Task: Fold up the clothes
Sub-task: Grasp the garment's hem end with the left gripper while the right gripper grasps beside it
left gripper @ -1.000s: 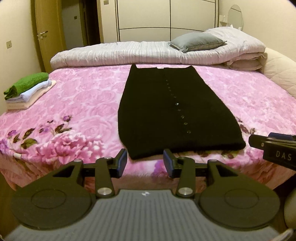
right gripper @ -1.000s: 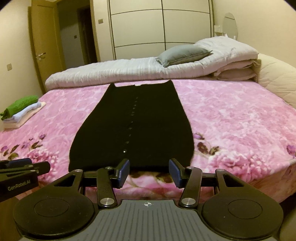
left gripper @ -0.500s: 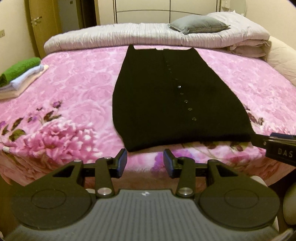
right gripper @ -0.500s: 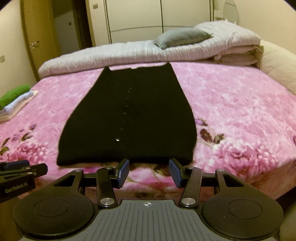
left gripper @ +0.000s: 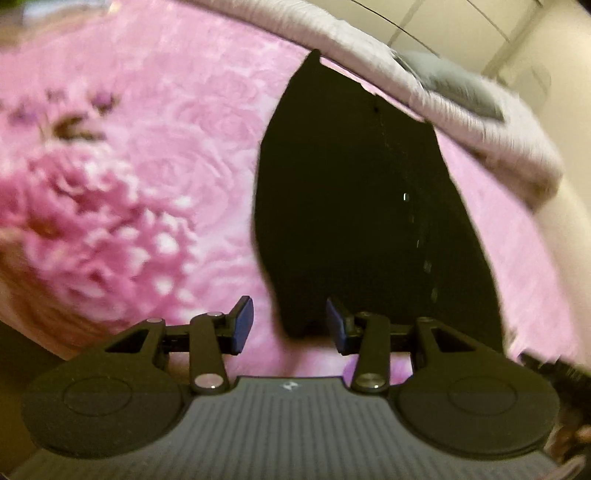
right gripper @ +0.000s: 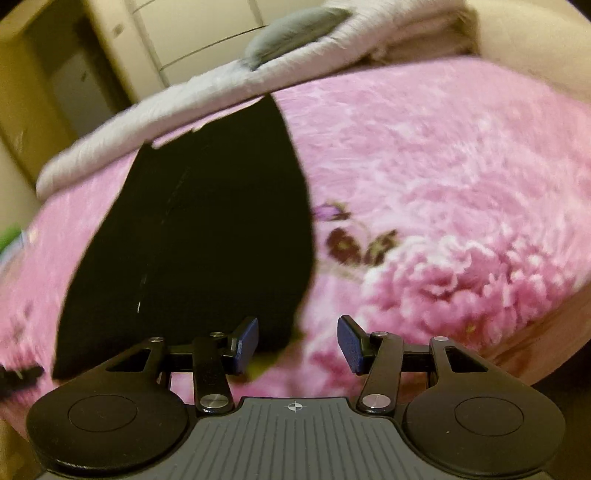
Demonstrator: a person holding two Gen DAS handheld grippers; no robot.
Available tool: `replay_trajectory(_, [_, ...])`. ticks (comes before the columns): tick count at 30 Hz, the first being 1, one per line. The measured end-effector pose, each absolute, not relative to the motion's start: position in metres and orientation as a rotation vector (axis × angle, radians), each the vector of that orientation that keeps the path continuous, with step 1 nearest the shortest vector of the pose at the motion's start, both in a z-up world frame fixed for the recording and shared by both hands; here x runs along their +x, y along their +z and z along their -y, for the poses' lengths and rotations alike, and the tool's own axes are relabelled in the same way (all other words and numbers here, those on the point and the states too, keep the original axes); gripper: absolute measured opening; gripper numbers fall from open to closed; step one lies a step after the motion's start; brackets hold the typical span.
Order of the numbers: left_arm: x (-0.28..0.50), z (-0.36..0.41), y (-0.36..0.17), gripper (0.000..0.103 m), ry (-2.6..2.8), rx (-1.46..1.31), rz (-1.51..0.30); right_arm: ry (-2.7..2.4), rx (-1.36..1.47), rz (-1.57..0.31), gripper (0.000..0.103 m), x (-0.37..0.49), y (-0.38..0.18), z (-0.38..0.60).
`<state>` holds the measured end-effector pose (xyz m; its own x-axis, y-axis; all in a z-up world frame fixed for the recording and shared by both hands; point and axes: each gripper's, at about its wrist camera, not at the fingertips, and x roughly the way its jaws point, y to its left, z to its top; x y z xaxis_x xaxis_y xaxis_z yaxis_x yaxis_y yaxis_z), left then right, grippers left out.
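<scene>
One black garment (left gripper: 354,206); one pink floral blanket (left gripper: 155,155); one grey pillow (right gripper: 295,29); two tongs, left (left gripper: 290,325), right (right gripper: 297,343).

The right gripper (right gripper: 297,341) hangs with fingers (right gripper: 246,343) spread over the near right corner of a black garment (right gripper: 207,236), which lies flat on the pink floral bed (right gripper: 443,177). The picture is blurred.

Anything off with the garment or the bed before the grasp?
Nothing stands out. The black garment lies flat on the pink floral blanket, buttons up. Left gripper and right gripper are both open at its near corners. Views are motion-blurred and tilted.
</scene>
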<state>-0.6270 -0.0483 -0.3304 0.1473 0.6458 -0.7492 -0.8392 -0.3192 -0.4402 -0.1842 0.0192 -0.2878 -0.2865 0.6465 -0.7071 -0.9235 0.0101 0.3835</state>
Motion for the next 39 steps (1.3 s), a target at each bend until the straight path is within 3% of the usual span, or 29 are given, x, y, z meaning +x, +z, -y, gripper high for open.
replay_trajectory(6, [-0.650, 0.025, -0.353, 0.041, 1.398, -1.279, -0.079, 1.570, -0.064, -1.465, 0.052, -0.130, -0.331, -0.059])
replay_trajectory(11, [-0.666, 0.007, -0.372, 0.043, 1.295, -1.364, 0.032, 1.624, -0.006, -1.619, 0.051, -0.137, -0.350, -0.081])
replay_trajectory(14, [-0.670, -0.005, -0.380, 0.043, 1.237, -1.396, 0.071, 1.667, -0.035, -1.617, 0.050, -0.149, -0.351, -0.096])
replay_trajectory(16, [-0.669, -0.011, -0.380, 0.041, 1.204, -1.398, 0.066, 1.683, -0.060, -1.610, 0.038, -0.155, -0.350, -0.105])
replay_trajectory(17, [-0.668, -0.014, -0.380, 0.028, 1.190, -1.393, 0.047, 1.671, -0.071, -1.617, 0.021, -0.156, -0.351, -0.108])
replay_trajectory(18, [-0.667, -0.016, -0.379, 0.019, 1.181, -1.386, 0.025, 1.659, -0.076, -1.620, 0.013, -0.156, -0.352, -0.109])
replay_trajectory(19, [-0.665, -0.016, -0.379, 0.009, 1.185, -1.375, -0.008, 1.650, -0.078, -1.620, 0.013, -0.156, -0.353, -0.110])
replay_trajectory(30, [-0.659, 0.054, -0.354, 0.007, 1.195, -1.240, 0.003, 1.730, -0.041, -1.508, 0.009, -0.153, -0.317, -0.063])
replay_trajectory(39, [-0.652, 0.141, -0.343, 0.007, 1.181, -1.200, 0.027, 1.753, -0.094, -1.551, 0.009, -0.140, -0.317, 0.020])
